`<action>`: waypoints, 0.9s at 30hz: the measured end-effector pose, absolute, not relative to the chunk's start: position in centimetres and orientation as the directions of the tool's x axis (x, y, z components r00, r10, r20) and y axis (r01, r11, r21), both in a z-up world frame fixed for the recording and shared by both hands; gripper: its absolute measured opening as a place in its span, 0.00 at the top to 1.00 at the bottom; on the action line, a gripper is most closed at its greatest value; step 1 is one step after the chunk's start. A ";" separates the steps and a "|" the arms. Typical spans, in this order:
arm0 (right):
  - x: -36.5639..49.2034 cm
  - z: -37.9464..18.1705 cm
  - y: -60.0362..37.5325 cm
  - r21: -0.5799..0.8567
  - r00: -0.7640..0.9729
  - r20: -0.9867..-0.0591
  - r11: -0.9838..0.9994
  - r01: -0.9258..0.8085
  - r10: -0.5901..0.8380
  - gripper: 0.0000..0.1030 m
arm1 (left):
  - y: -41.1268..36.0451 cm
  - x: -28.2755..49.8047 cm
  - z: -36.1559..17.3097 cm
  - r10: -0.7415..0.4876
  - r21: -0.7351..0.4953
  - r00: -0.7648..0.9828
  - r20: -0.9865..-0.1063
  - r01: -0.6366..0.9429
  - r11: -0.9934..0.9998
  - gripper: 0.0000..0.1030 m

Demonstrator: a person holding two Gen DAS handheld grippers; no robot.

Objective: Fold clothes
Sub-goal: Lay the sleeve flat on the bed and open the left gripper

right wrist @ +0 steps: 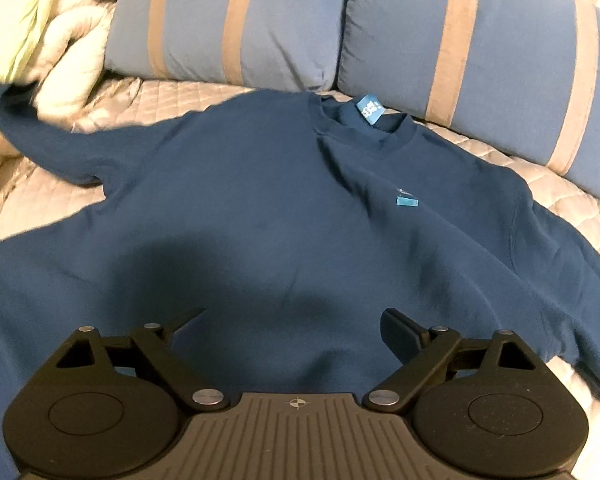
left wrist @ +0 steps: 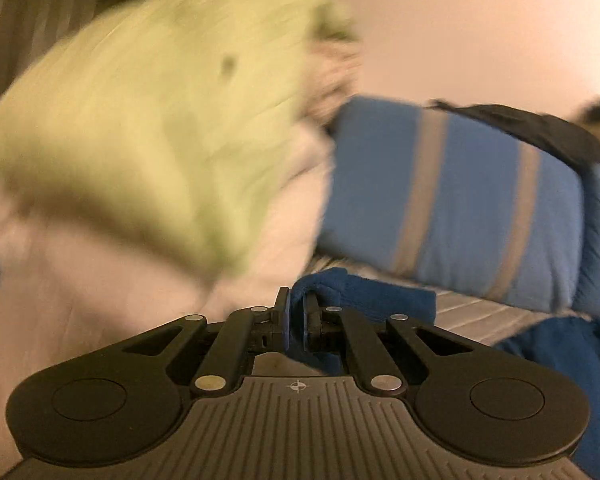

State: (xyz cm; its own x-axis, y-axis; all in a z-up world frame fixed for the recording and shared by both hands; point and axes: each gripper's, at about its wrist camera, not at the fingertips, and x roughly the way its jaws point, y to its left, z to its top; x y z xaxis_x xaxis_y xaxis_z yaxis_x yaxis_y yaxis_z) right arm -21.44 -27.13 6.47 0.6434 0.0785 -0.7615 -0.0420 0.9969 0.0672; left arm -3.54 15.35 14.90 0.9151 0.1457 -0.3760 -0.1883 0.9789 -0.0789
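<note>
A dark blue sweatshirt [right wrist: 260, 208] lies face up on the quilted bed, collar with a light blue tag [right wrist: 370, 110] toward the pillows. Its left sleeve [right wrist: 40, 128] stretches out to the far left. My right gripper [right wrist: 292, 328] is open and empty, hovering low over the sweatshirt's lower body. In the left wrist view my left gripper [left wrist: 297, 312] is shut on the blue sleeve cuff [left wrist: 360, 288], which folds over the fingertips; more blue cloth [left wrist: 572, 352] lies at the right.
Two blue pillows with tan stripes [right wrist: 228, 20] [right wrist: 480, 48] line the head of the bed. A pale green pillow [left wrist: 140, 120] and a white quilted duvet [right wrist: 72, 48] lie at the left. The grey quilted bedspread [right wrist: 168, 96] surrounds the sweatshirt.
</note>
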 end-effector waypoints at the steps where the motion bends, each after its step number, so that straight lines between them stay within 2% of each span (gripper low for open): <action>1: -21.6 6.5 -27.4 0.080 0.651 -0.754 0.996 -0.036 0.084 0.11 | 16.7 -3.7 13.8 0.144 -0.128 0.905 -0.401 -0.211 0.969 0.94; 5: -22.2 6.7 -28.4 0.125 0.682 -0.727 0.992 0.012 0.083 0.11 | 21.8 -4.1 9.1 0.083 -0.367 0.858 -0.508 -0.303 0.880 0.92; 9: -22.7 6.9 -28.5 0.125 0.700 -0.711 0.992 0.030 0.069 0.11 | 24.7 -4.7 5.4 0.021 -0.564 0.845 -0.534 -0.375 0.735 0.89; 10: -22.7 6.9 -28.5 0.121 0.701 -0.710 0.992 0.028 0.066 0.11 | 25.3 -4.9 4.8 0.009 -0.607 0.847 -0.531 -0.387 0.694 0.86; 12: -22.7 7.0 -28.3 0.112 0.701 -0.710 0.993 0.023 0.063 0.11 | 26.2 -5.3 4.1 0.003 -0.662 0.852 -0.524 -0.410 0.627 0.73; 13: -22.7 7.0 -28.3 0.109 0.702 -0.709 0.994 0.022 0.062 0.11 | 26.5 -5.3 4.0 0.010 -0.670 0.849 -0.528 -0.424 0.609 0.66; 15: -22.7 6.9 -28.4 0.109 0.703 -0.708 0.994 0.020 0.064 0.11 | 26.9 -5.8 3.9 0.013 -0.669 0.848 -0.530 -0.428 0.608 0.64; 18: -22.8 6.8 -28.6 0.124 0.706 -0.705 0.992 0.025 0.071 0.11 | 26.0 -6.4 4.6 0.039 -0.606 0.827 -0.561 -0.442 0.662 0.62; 21: -22.9 6.9 -29.0 0.147 0.711 -0.698 0.989 0.028 0.083 0.11 | 25.0 -6.8 5.7 0.069 -0.542 0.822 -0.565 -0.433 0.721 0.55; 24: -23.1 6.9 -29.2 0.161 0.717 -0.692 0.986 0.033 0.089 0.11 | 24.0 -7.3 6.9 0.074 -0.473 0.814 -0.577 -0.407 0.782 0.54; 27: -23.1 7.0 -29.5 0.173 0.721 -0.687 0.984 0.043 0.089 0.10 | 22.4 -8.1 7.9 0.016 -0.448 0.816 -0.578 -0.334 0.829 0.54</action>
